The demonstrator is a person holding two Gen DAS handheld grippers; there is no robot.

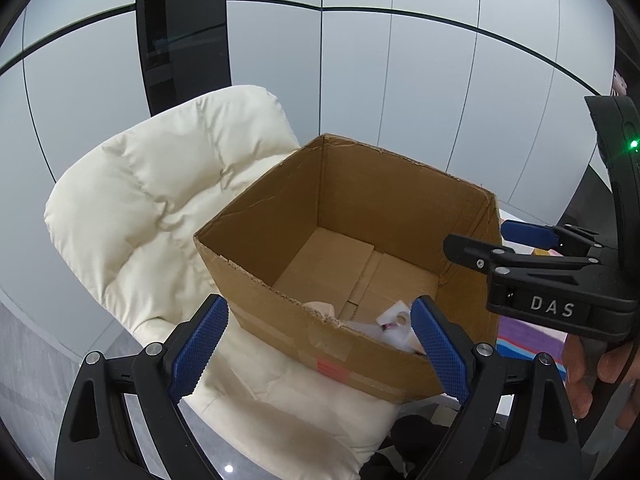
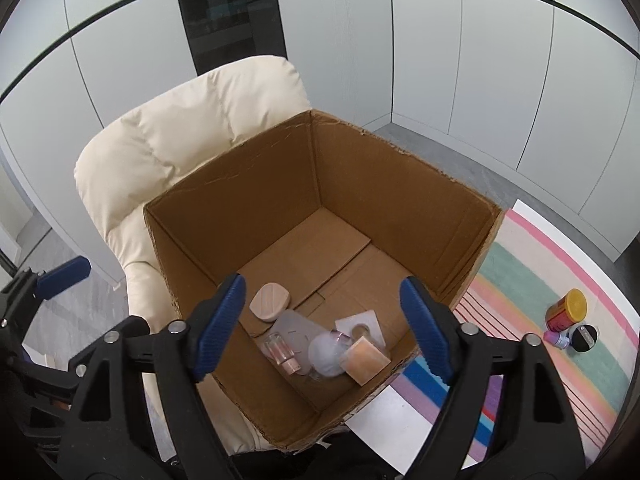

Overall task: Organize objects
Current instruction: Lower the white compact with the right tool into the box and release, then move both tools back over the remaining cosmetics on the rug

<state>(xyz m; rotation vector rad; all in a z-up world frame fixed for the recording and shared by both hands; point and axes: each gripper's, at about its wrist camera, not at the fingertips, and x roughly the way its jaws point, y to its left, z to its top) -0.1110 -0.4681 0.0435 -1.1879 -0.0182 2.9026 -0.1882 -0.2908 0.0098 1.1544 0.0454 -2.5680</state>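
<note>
Both grippers, left [image 1: 316, 344] and right [image 2: 320, 320], ribbed blue fingers spread, empty; corrugated cardboard box [image 2: 400, 184] on puffy cream chair [image 2: 160, 140].

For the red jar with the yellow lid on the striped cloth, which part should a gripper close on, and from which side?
Grip the red jar across its round body just under the yellow lid, coming down from above on the box side. It appears to stand upright. The small purple bottle and black round item crowd its near side, so the pads should stay clear of those. The right gripper is open and empty.
</note>
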